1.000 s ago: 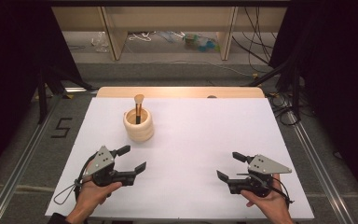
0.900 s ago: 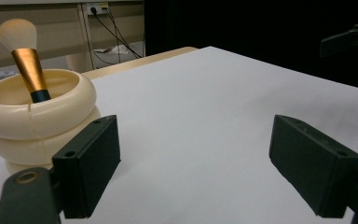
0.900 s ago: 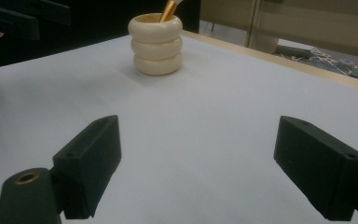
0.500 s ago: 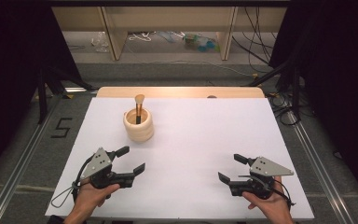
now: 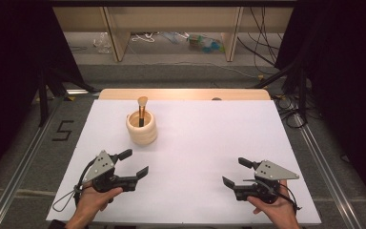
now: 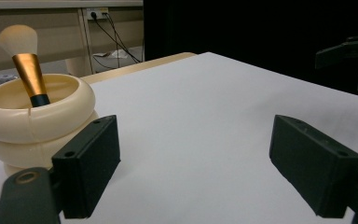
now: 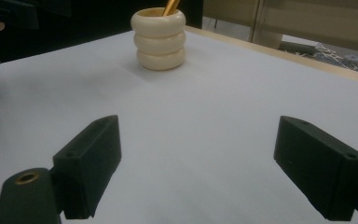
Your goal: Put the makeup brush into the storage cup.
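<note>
A cream ribbed holder (image 5: 141, 128) stands on the white table (image 5: 209, 138), left of centre toward the back. In it stands a makeup brush (image 5: 142, 109) with a gold ferrule, dark handle and pale bristles up. The left gripper view has the holder (image 6: 32, 121) close at the left with the brush (image 6: 25, 65) leaning in it. My left gripper (image 5: 134, 163) is held open near the front left, a little short of the holder. My right gripper (image 5: 236, 172) is open at the front right, far from the holder (image 7: 159, 38). Nothing is between either pair of jaws.
The table's wooden back edge (image 5: 186, 94) lies behind the white sheet. Beyond it the floor holds cables, table legs (image 5: 231, 33) and small clutter. Metal rails (image 5: 324, 162) run along both sides. Dark curtains close in left and right.
Both hands have drawn slightly back toward the front edge. Jaws stay open; holder and brush have not moved.
</note>
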A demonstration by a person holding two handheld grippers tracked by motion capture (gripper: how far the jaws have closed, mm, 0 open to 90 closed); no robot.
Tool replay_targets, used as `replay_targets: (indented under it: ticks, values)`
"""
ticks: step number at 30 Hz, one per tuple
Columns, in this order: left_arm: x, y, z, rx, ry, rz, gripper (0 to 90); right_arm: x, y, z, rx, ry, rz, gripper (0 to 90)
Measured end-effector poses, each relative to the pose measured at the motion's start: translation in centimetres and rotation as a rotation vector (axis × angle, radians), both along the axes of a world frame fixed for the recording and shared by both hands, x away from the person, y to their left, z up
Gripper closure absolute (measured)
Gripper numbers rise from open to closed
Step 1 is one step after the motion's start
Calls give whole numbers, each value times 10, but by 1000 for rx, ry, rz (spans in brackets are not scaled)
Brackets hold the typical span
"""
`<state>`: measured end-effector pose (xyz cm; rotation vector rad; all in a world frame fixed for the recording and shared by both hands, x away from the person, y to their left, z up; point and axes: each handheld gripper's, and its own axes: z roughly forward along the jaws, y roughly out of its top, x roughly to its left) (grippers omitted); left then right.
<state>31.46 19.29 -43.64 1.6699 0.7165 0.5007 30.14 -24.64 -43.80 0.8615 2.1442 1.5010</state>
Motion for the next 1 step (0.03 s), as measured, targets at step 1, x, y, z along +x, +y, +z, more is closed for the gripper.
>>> replay_targets:
  ticks: [1]
  values:
    - [0,0,0,-5,6,3,162,0,1,-1,6,-4,-2,159]
